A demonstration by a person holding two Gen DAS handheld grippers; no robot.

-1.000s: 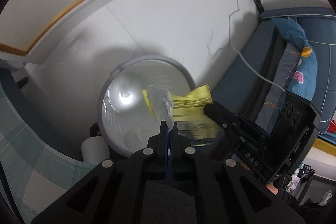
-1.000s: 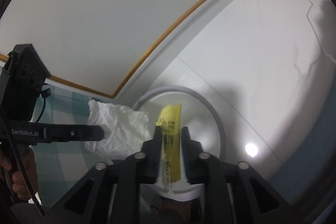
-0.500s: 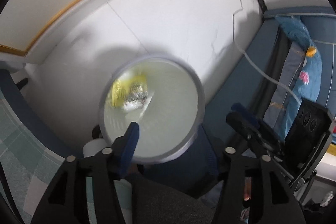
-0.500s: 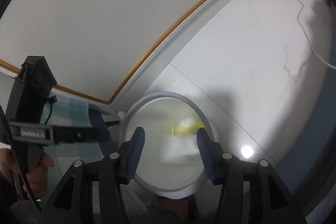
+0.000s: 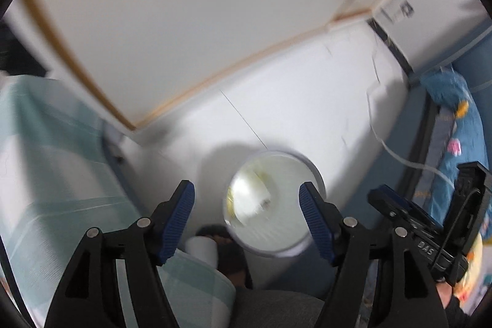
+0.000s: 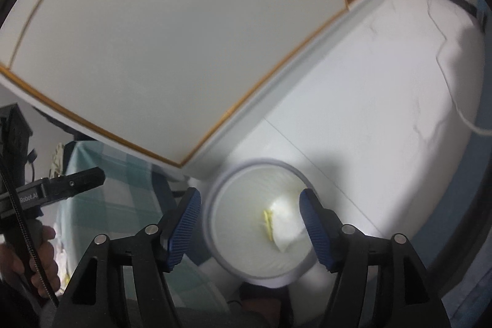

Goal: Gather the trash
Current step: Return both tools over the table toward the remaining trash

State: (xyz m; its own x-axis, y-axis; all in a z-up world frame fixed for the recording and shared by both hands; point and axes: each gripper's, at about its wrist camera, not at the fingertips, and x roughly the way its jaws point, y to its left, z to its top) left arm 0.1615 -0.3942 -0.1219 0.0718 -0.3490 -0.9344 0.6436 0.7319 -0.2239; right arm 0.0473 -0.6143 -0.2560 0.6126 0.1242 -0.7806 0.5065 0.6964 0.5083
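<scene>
Both views were blurred, so fine detail was hard to read. The left tongs [image 5: 247, 215] hung above the round white bin [image 5: 272, 202] on the pale floor [image 5: 307, 112], their jaws spreading apart with nothing between the blue pads [image 5: 175, 215]; only the bin showed through the gap. The right tongs [image 6: 249, 225] hung over the same bin [image 6: 258, 223], jaws likewise spreading and gripping nothing. Inside the bin lay the trash: a crumpled white tissue [image 6: 286, 223] with a yellow wrapper [image 6: 267, 225] just beside it, touching or overlapping, though blur made the edge between them uncertain. From the left view the same pieces were a smear of white [image 5: 255, 202] and faint yellow [image 5: 230, 202] against the bin's inner wall, and no print on the wrapper could be made out. A green checked cloth [image 5: 46, 174] filled the left of that view, cut off by the frame, with what looked like a white roll [image 5: 201, 248] and a dark shape near the bin's foot, both partly hidden. In the right view the left tongs' black body [image 6: 58, 189] reached in from the left edge, held by a hand [image 6: 33, 260] that was half cut off. In the left view the right tongs' black body [image 5: 430, 223] crossed the lower right corner before blue bedding [image 5: 455, 112]; its jaws could not be seen there.
</scene>
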